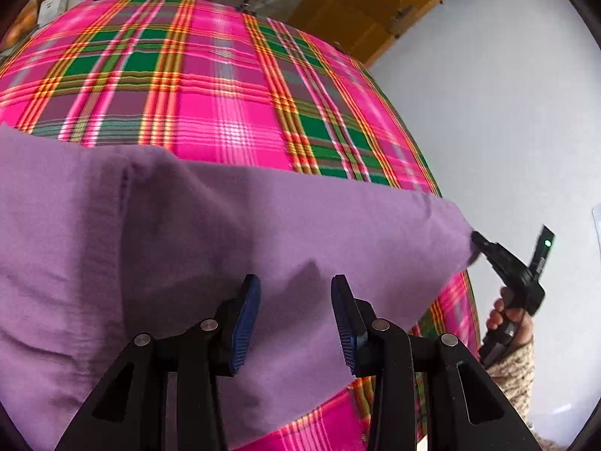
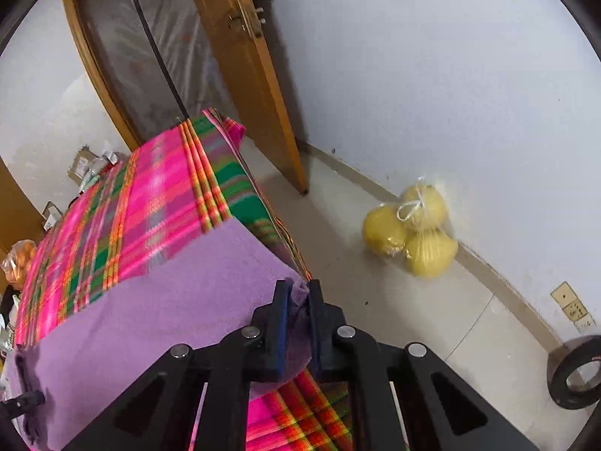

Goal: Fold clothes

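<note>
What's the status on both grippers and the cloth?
Right gripper shut on purple cloth corner. Left gripper open over cloth. Cloth lifted above plaid bed cover. Nothing in the way.

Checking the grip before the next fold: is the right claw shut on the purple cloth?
Shut: the right claw pinches a corner of the purple cloth between its pads.
</note>
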Available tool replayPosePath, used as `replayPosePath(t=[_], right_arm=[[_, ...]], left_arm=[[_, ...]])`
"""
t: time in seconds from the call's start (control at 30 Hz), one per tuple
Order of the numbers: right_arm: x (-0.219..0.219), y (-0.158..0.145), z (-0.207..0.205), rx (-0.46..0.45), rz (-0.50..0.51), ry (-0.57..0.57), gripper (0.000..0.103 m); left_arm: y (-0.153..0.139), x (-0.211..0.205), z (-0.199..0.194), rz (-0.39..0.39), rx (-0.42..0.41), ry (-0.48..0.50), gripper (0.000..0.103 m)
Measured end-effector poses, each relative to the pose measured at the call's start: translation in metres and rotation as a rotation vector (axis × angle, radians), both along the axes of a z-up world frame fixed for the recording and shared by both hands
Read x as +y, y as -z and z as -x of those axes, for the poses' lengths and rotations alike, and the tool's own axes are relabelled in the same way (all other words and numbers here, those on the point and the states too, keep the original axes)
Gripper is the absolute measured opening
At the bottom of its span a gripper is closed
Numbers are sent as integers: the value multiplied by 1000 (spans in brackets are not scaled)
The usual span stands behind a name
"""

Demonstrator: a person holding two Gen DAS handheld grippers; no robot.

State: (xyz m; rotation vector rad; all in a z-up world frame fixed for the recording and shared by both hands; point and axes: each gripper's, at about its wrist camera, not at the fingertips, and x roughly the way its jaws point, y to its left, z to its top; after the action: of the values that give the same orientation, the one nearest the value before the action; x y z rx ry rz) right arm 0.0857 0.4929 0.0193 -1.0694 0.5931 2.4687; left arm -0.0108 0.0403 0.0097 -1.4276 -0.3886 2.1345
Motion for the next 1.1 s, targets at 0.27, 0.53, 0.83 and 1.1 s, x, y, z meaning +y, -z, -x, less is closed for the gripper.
replayPosePath(t=[0.27, 0.53, 0.83, 1.1], right_arm=[[-5, -6, 10, -16, -58, -49, 12], [-27, -19, 29, -92, -193, -178, 12], [-20, -29, 21, -35, -165, -201, 10], [-26, -20, 31, -205, -275, -267, 12]], left_arm=[[5, 5, 0, 9, -22, 9, 40], [4, 3, -1, 5, -24, 1, 40], [4, 3, 1, -1, -27, -6, 40], [4, 3, 2, -3, -24, -8, 40]])
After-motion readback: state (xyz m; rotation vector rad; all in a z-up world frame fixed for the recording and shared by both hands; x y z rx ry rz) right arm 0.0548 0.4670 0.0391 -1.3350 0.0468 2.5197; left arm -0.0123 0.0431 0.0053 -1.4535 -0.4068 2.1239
